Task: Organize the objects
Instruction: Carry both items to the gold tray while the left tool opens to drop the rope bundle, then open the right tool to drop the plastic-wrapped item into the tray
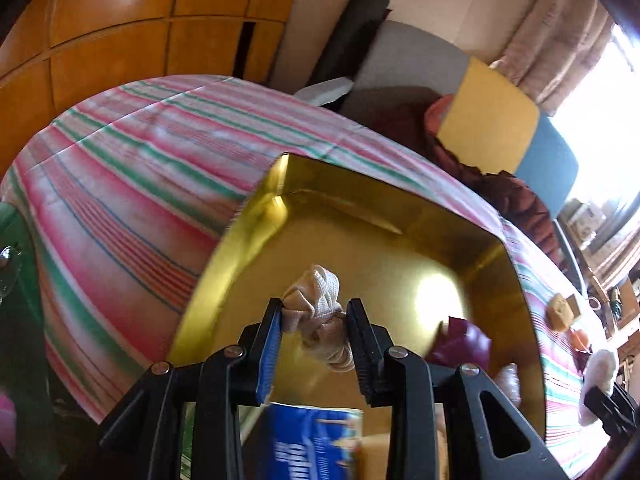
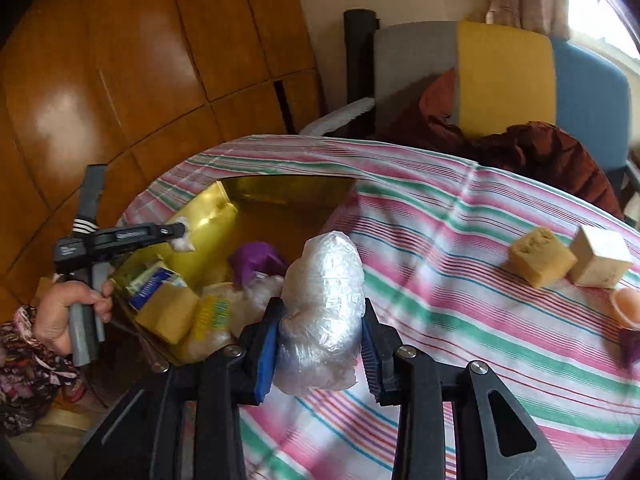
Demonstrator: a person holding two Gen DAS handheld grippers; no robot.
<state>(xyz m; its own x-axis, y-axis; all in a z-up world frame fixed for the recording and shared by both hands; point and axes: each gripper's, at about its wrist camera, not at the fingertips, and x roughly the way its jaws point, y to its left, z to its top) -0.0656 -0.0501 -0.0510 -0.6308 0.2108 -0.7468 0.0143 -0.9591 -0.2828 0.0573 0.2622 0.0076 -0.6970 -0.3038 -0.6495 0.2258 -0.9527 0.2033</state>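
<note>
My left gripper (image 1: 314, 316) is shut on a bundle of white cord (image 1: 320, 312) and holds it above the gold tray (image 1: 360, 208). The tray (image 2: 208, 208) holds a blue box (image 2: 154, 286), a tan block (image 2: 170, 314), a purple piece (image 2: 256, 260) and clear bags. My right gripper (image 2: 324, 320) is shut on a wad of clear plastic wrap (image 2: 324, 300) over the striped cloth, just right of the tray. In the right wrist view the left gripper (image 2: 180, 236) hovers over the tray's left side.
On the striped tablecloth (image 2: 460, 280) at the right lie a yellow sponge cube (image 2: 540, 258), a cream block (image 2: 600, 258), a peach cup (image 2: 628, 306) and a purple scrap (image 2: 632, 346). Chairs with a yellow cushion (image 2: 504, 76) and brown cloth (image 2: 540, 148) stand behind. Wooden cabinets (image 2: 140, 60) stand at the left.
</note>
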